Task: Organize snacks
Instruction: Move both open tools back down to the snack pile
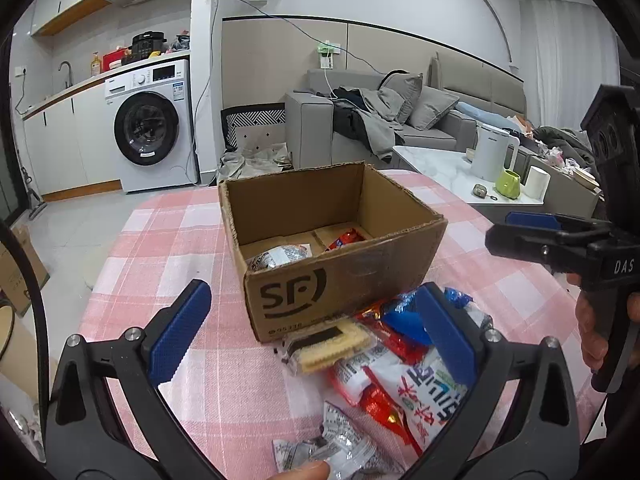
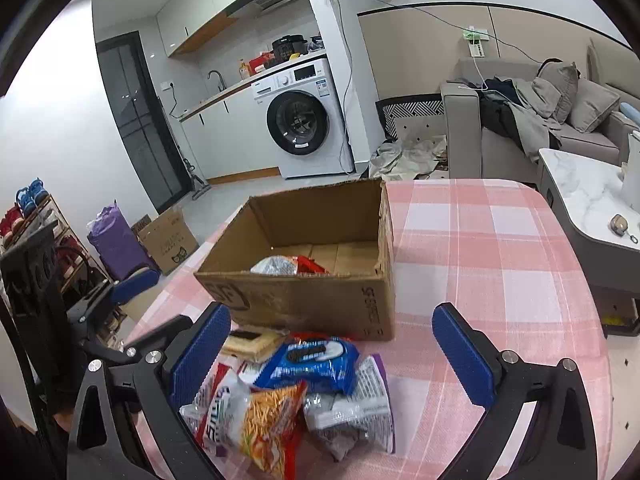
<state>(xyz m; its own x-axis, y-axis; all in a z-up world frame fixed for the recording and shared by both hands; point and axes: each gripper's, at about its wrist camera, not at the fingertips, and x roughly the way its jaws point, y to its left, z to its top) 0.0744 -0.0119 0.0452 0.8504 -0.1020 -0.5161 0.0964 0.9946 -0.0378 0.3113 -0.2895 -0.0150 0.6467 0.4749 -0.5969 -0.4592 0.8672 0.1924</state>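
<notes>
An open cardboard box (image 1: 340, 292) stands on the pink checked table; inside lie a silver packet (image 1: 276, 258) and a red packet (image 1: 346, 238). In front of it is a pile of snacks: a sandwich biscuit pack (image 1: 324, 346), a red and white bag (image 1: 400, 384) and a silver wrapper (image 1: 340, 448). My left gripper (image 1: 314, 290) is open above the pile's left part, holding nothing. In the right wrist view, my right gripper (image 2: 332, 312) is open over a blue cookie pack (image 2: 312, 360), an orange snack bag (image 2: 272, 420) and a silver-purple pack (image 2: 352, 408), with the box (image 2: 320, 308) just behind.
The table's pink cloth (image 2: 480, 260) runs right of the box. A white side table (image 1: 440, 168) carries a kettle (image 1: 490, 152) and a green mug (image 1: 508, 184). A sofa (image 1: 360, 120), a washing machine (image 1: 152, 128) and a floor carton (image 2: 168, 240) lie beyond.
</notes>
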